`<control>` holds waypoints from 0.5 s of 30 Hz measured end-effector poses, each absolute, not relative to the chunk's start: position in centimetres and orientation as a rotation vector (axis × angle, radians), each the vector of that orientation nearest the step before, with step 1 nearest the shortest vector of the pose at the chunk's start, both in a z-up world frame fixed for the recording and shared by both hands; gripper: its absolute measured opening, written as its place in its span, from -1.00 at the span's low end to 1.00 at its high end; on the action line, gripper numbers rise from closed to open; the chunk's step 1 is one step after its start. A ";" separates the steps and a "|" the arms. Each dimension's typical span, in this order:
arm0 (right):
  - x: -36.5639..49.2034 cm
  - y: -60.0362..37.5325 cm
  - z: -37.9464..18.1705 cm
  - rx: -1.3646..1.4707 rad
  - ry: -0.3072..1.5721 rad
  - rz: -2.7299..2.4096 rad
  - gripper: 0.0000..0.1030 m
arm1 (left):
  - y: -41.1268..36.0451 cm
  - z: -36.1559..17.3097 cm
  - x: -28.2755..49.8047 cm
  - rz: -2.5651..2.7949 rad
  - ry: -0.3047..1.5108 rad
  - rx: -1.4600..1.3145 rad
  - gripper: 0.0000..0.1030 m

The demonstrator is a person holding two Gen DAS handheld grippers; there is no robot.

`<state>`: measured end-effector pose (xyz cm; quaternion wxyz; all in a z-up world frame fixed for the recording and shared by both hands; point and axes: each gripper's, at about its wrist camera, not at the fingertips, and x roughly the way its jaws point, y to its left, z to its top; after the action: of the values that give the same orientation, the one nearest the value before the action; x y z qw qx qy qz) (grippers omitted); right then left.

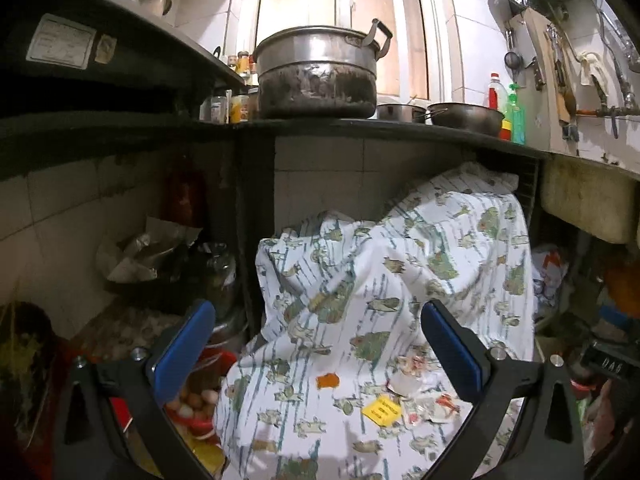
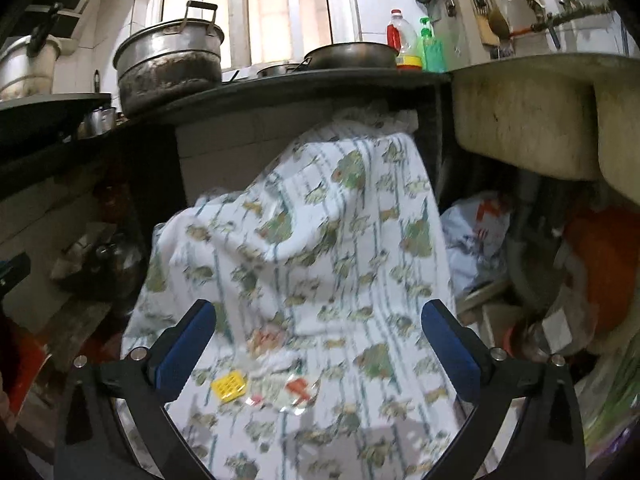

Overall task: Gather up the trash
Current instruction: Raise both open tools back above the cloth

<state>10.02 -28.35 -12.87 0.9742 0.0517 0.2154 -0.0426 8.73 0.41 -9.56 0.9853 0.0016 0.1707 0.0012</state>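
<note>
Gaping wide and holding nothing, left gripper (image 1: pixel 318 346) and right gripper (image 2: pixel 319 342); both hovering over printed cloth (image 1: pixel 384 280) under dark counter (image 1: pixel 360 126); lying there, left to right, orange scrap (image 1: pixel 328 381), yellow wrapper (image 1: pixel 381 410), crumpled wrappers (image 1: pixel 424 394).

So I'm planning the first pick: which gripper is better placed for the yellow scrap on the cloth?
Probably the right gripper: the yellow scrap lies between its open jaws. For the left gripper, it lies off toward one finger.
</note>
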 end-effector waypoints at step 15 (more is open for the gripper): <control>17.1 -25.9 -20.5 -0.058 0.628 -0.088 1.00 | 1.6 -14.5 14.9 0.041 0.489 0.005 1.00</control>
<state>17.08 -25.94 -20.47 0.9497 -0.0284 0.3088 -0.0434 14.85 1.62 -14.45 0.9701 0.0024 0.2420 0.0205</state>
